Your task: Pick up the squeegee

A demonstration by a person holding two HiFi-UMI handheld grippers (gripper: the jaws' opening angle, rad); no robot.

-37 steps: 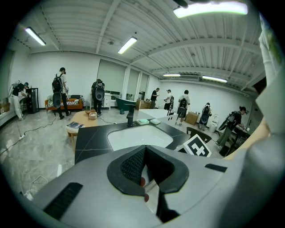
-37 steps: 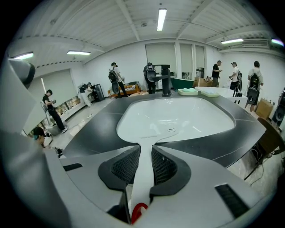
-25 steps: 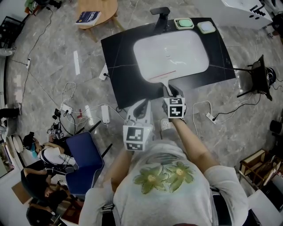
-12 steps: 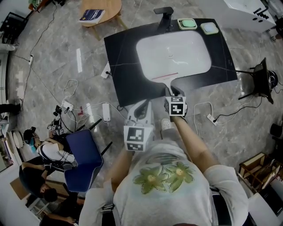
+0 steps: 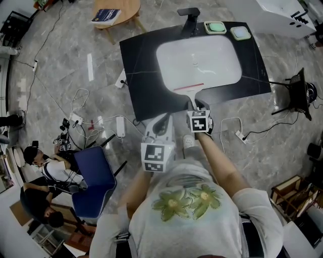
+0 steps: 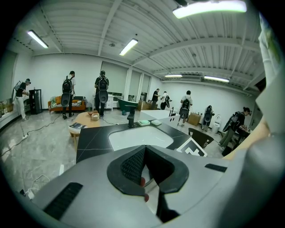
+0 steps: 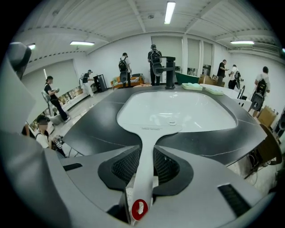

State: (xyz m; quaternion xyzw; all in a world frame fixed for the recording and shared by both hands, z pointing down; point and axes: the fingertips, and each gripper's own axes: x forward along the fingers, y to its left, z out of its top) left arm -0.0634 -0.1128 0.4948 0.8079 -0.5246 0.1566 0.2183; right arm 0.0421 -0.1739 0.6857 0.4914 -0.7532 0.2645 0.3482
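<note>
The white squeegee (image 7: 147, 147) lies with its wide head (image 7: 152, 128) on the front rim of the white sink (image 7: 178, 111). Its handle runs back between the pads of my right gripper (image 7: 146, 151), which is shut on it. In the head view the squeegee (image 5: 190, 90) shows a thin red blade line at the sink's (image 5: 198, 60) near edge, and my right gripper (image 5: 195, 105) sits just below it. My left gripper (image 5: 162, 119) hangs off the counter's front edge, to the left of the right one. Its jaws (image 6: 144, 148) meet at the tips with nothing between them.
The sink is set in a black countertop (image 5: 144, 75) with a black faucet (image 5: 187, 15) and two green soap dishes (image 5: 215, 26) at the back. A round wooden table (image 5: 112, 15), cables on the floor, a blue chair (image 5: 94, 176) and several people stand around.
My right gripper has sunk a little with the squeegee still in it. The left gripper has stayed put. People at the lower left have shifted.
</note>
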